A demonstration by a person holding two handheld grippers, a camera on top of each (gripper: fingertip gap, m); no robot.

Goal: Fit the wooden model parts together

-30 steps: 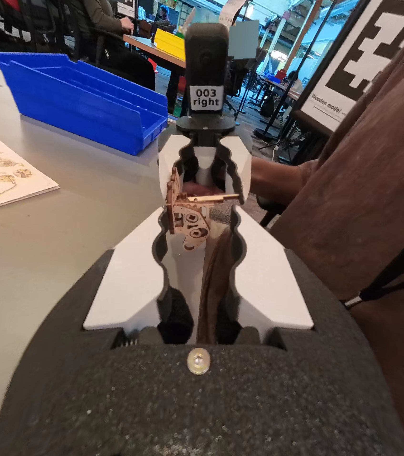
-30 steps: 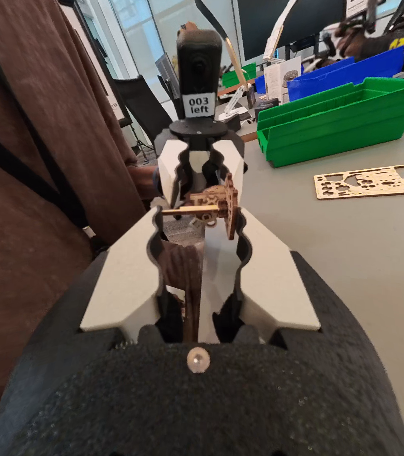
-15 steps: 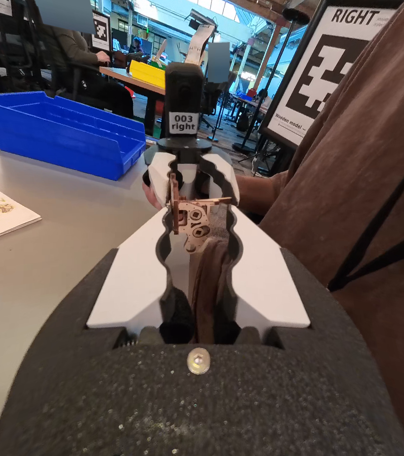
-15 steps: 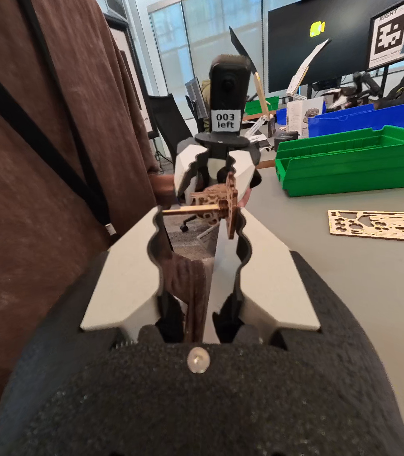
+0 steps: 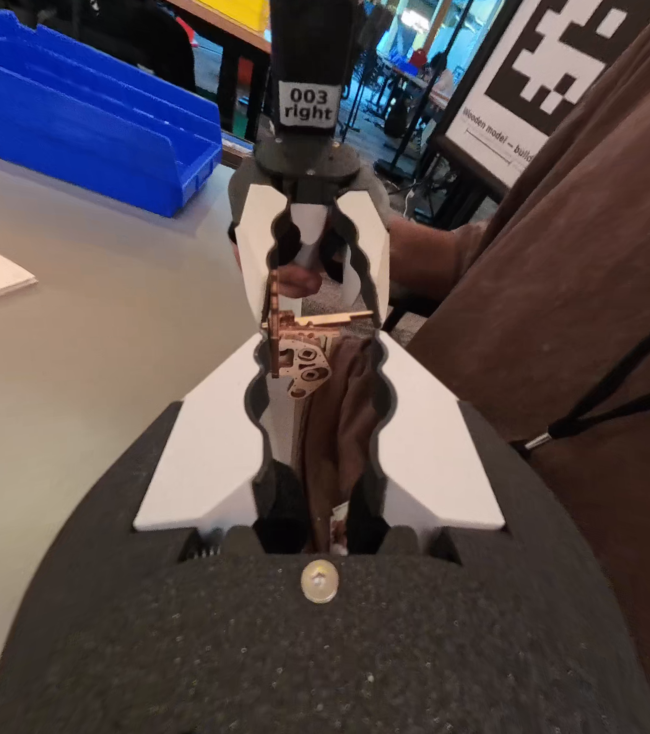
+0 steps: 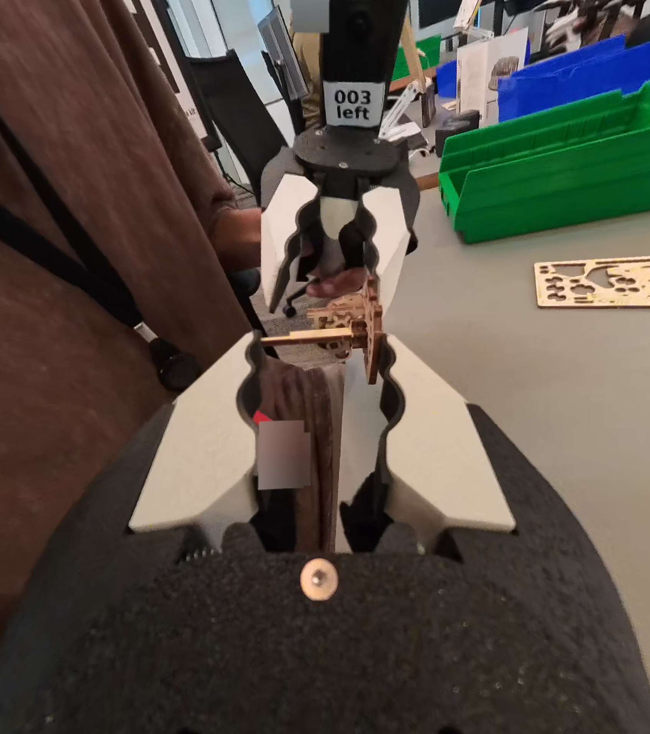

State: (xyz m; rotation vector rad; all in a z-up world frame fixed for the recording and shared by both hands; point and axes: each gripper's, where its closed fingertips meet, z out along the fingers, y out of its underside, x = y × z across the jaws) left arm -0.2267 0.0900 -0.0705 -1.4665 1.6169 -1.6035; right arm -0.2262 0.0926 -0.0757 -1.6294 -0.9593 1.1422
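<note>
The two tongs are held tip to tip above the edge of the grey table (image 5: 77, 337). The wooden model assembly (image 5: 299, 357) is held up between them, off the table. The left tongs (image 5: 317, 337) are closed to a narrow gap, the assembly being touched at its plate and strip; the same is seen at the right tongs (image 6: 317, 341), where the thin wooden strip (image 6: 307, 337) spans the gap. Whether either truly clamps it cannot be told. A cut-out wooden sheet (image 6: 613, 282) lies flat near a green bin (image 6: 573, 167); a blue bin (image 5: 77, 119) stands well apart.
</note>
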